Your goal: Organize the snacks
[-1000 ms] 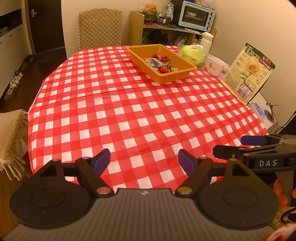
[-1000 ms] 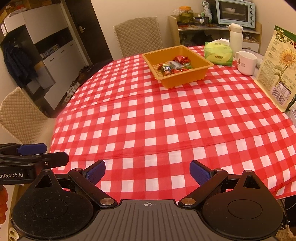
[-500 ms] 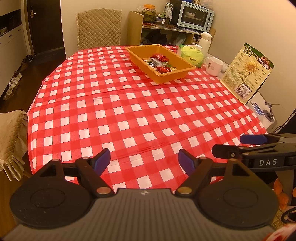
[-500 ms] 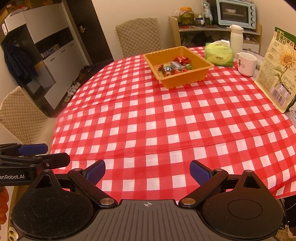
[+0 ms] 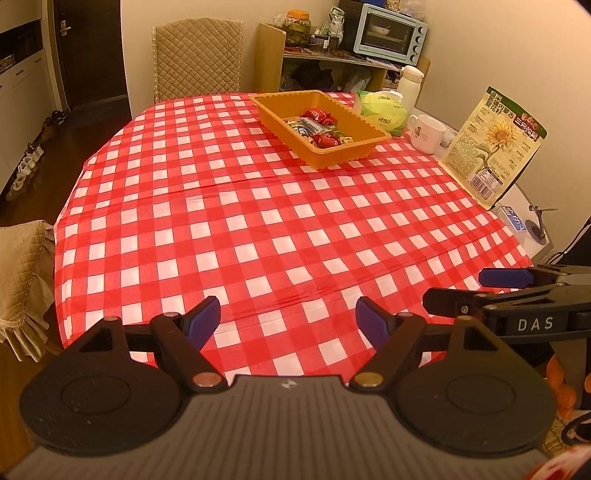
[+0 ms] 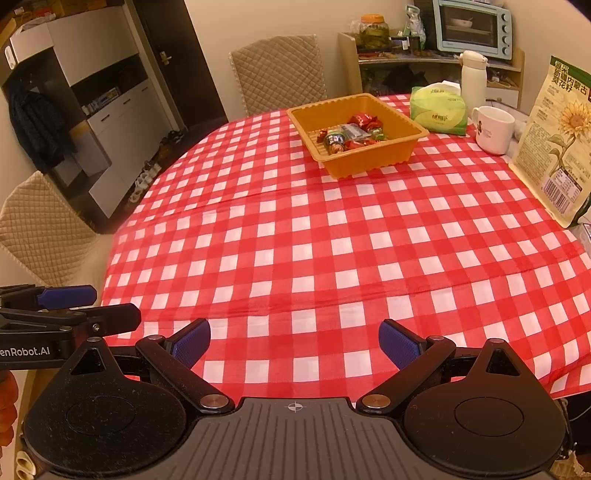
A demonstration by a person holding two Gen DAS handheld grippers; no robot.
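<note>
Surface (image 5: pixel 258 221) was a round table under a red-and-white checked cloth, filling the view ahead of both sets of jaws; the stretch of cloth right in front of them was bare.

Quilted chair (image 5: pixel 197 61) stood past the far edge, well ahead of the jaws. Wooden shelf (image 6: pixel 424 62) with a small blue oven (image 6: pixel 472 27) stood behind the surface, ahead and to the right.

Sunflower-seed bag (image 5: pixel 495 147) stood upright at the right edge, ahead-right of both jaws.

Orange tray (image 5: pixel 364 146) sat at the far side of the surface, well apart from both jaws, ahead and slightly right. Snacks (image 5: pixel 317 127) lay inside it, a small heap of red and mixed wrappers, all within the rim.

Green tissue pack (image 6: pixel 437 110) sat just beside the tray on its right. White mug (image 6: pixel 493 129) was right of the pack, white flask (image 6: pixel 472 79) behind them.

Left gripper (image 5: pixel 288 319): jaws wide apart, nothing between them, over the near edge of the cloth. Right gripper (image 6: pixel 293 343): jaws likewise spread, empty, over the near edge. The two sat side by side, each visible at the edge of the other's view.
</note>
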